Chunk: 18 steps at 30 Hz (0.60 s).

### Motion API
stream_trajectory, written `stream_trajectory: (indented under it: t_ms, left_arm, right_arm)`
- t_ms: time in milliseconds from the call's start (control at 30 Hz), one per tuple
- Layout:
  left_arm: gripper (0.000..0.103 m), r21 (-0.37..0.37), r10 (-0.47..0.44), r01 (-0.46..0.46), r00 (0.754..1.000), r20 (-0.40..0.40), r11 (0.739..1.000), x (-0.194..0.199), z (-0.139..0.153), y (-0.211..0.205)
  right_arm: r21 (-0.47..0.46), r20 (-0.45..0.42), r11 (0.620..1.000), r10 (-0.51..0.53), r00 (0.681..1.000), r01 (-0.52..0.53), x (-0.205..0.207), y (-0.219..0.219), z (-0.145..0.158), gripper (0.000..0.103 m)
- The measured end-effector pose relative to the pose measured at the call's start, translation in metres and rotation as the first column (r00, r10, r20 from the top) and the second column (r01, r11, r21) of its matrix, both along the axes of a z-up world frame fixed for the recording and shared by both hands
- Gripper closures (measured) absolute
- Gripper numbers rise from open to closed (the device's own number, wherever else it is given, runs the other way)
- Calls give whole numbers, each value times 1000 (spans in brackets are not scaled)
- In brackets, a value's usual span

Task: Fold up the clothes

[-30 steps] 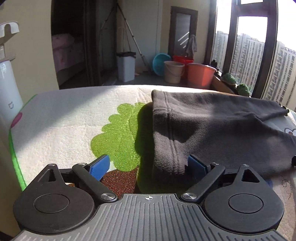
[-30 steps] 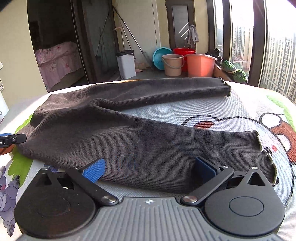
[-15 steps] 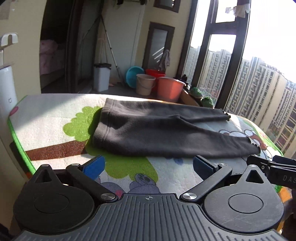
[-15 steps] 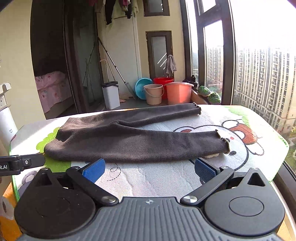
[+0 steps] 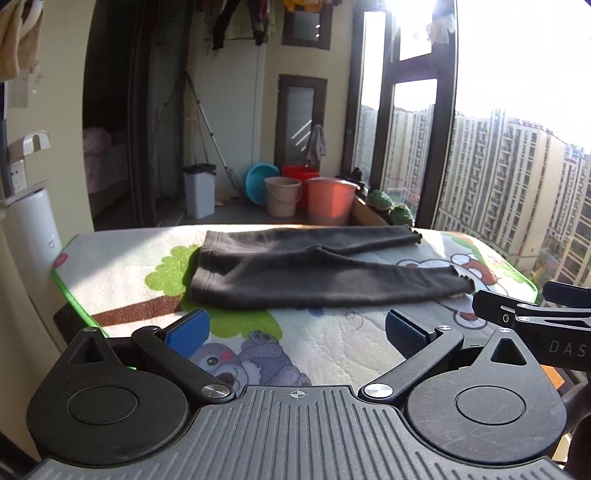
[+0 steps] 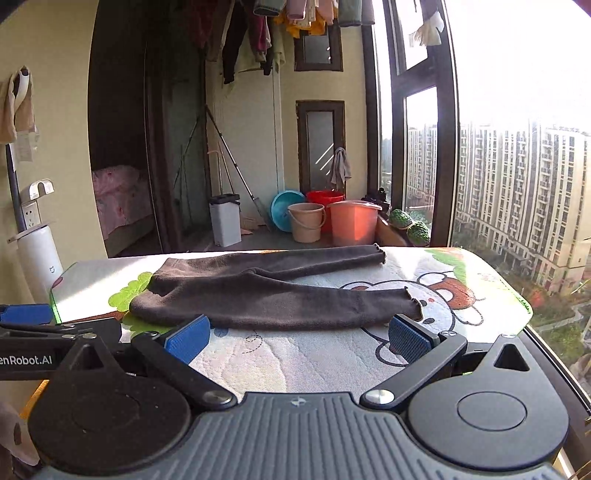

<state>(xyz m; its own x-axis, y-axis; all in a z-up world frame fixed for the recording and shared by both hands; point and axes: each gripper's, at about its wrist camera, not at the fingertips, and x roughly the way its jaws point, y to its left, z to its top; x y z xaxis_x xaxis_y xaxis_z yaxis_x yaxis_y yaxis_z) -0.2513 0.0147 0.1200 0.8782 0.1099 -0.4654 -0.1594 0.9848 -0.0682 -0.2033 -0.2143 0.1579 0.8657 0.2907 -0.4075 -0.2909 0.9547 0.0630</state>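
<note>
A pair of dark grey leggings (image 5: 303, 273) lies flat on the cartoon-print mat (image 5: 332, 343), waistband to the left, two legs spread to the right; it also shows in the right wrist view (image 6: 273, 295). My left gripper (image 5: 295, 330) is open and empty, held back from the near edge of the leggings. My right gripper (image 6: 297, 338) is open and empty, also short of the cloth. The right gripper's body shows at the right edge of the left wrist view (image 5: 532, 317).
The mat (image 6: 461, 295) covers a table beside a tall window. A white cylinder (image 5: 33, 236) stands at the left edge. Buckets (image 5: 328, 201) and a white bin (image 5: 199, 190) sit on the floor beyond. Clothes (image 6: 258, 33) hang overhead.
Both grippers have pulled back and risen away from the leggings, which now lie farther off and fully in view. Both stayed open and empty.
</note>
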Motion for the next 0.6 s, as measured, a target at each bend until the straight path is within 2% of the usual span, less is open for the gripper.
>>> stream_trajectory:
  t_ms: [600]
  left_arm:
    - [0,-20,15,-15,999,-41,1000,3,-6,0]
  right_arm:
    - [-36,-33,999,34,999,-35,-11,11,-3,0]
